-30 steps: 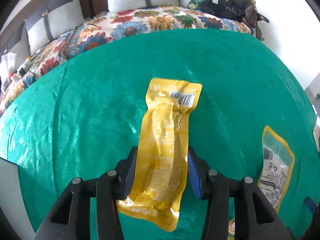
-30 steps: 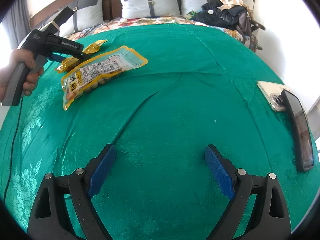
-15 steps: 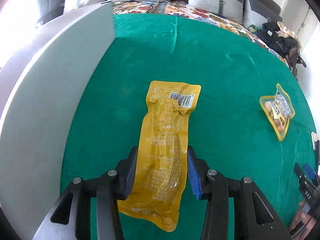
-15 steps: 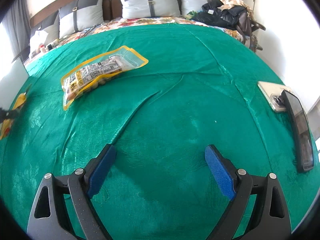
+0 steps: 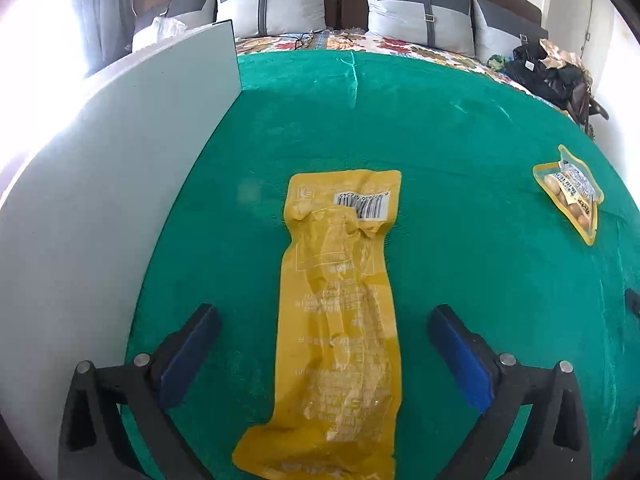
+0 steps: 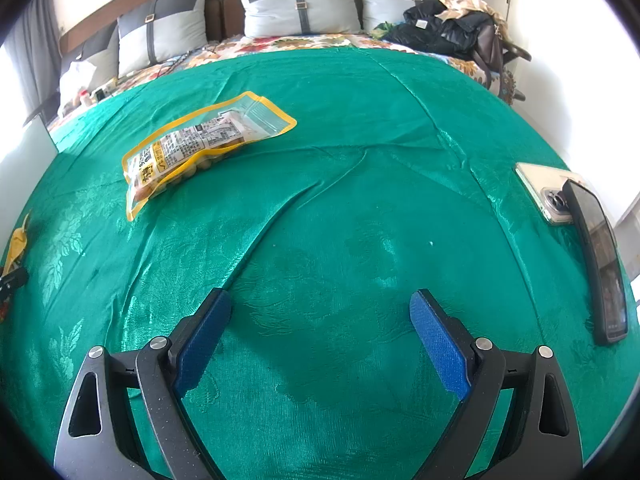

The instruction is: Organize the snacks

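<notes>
A long yellow snack packet (image 5: 340, 312) lies flat on the green cloth (image 5: 460, 160), barcode end away from me. My left gripper (image 5: 320, 344) is open, its blue pads on either side of the packet and apart from it. A yellow-edged bag of round snacks (image 5: 570, 196) lies far right; it also shows in the right wrist view (image 6: 200, 148), far left. My right gripper (image 6: 320, 340) is open and empty above bare cloth. The yellow packet's tip (image 6: 16, 240) shows at the left edge.
A grey-white flat board (image 5: 100, 200) stands along the cloth's left side, close to the left gripper. A phone (image 6: 548, 192) and a dark flat device (image 6: 600, 256) lie at the right edge. Pillows (image 6: 296, 8) and a black bag (image 6: 448, 28) sit at the back.
My left gripper swung left toward the grey board while holding the yellow packet, then opened and let it go onto the cloth. My right gripper stayed put.
</notes>
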Demonstrator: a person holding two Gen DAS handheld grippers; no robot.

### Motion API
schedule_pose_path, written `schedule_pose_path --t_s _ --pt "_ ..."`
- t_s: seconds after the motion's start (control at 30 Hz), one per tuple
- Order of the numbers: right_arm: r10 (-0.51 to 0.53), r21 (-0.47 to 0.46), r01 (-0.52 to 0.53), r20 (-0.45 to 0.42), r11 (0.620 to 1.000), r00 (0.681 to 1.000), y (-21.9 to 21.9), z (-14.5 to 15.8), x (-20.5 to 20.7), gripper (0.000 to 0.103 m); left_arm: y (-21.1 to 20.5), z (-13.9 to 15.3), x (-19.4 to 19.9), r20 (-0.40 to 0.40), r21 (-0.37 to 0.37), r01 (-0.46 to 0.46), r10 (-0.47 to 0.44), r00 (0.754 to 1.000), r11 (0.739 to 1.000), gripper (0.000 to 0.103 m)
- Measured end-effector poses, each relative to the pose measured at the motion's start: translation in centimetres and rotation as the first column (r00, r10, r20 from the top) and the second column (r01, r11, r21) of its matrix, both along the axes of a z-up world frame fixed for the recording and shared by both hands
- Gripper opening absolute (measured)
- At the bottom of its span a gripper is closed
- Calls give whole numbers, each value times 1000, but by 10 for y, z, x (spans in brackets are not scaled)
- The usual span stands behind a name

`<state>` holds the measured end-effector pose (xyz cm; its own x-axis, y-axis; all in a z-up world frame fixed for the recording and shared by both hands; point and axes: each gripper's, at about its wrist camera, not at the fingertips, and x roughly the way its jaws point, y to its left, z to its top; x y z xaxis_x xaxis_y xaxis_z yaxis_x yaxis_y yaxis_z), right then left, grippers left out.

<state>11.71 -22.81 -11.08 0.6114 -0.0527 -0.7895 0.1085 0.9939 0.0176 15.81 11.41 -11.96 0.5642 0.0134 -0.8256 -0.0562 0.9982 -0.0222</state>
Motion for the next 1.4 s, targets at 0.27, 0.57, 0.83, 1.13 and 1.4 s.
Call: schedule_pose_path --t_s 0.27,0.57,0.83,1.13,1.4 --pt "0 -1 0 0 1000 1000 0 0 0 94 0 -2 -2 18 -1 11 -11 1000 1000 103" --pt "-2 -3 2 -1 1000 1000 0 1 0 94 -1 -2 -2 18 -2 11 -11 1000 1000 103" --pt "-3 -5 3 -1 1000 1000 0 1 0 94 0 -2 -2 19 -3 10 -10 1000 1000 103" --pt "-2 -4 2 0 1000 1000 0 1 -1 94 0 -2 -2 19 -3 11 -11 1000 1000 103" --pt "-2 -5 2 1 1000 1000 0 1 -1 94 0 -2 -2 19 -3 11 -11 1000 1000 103"
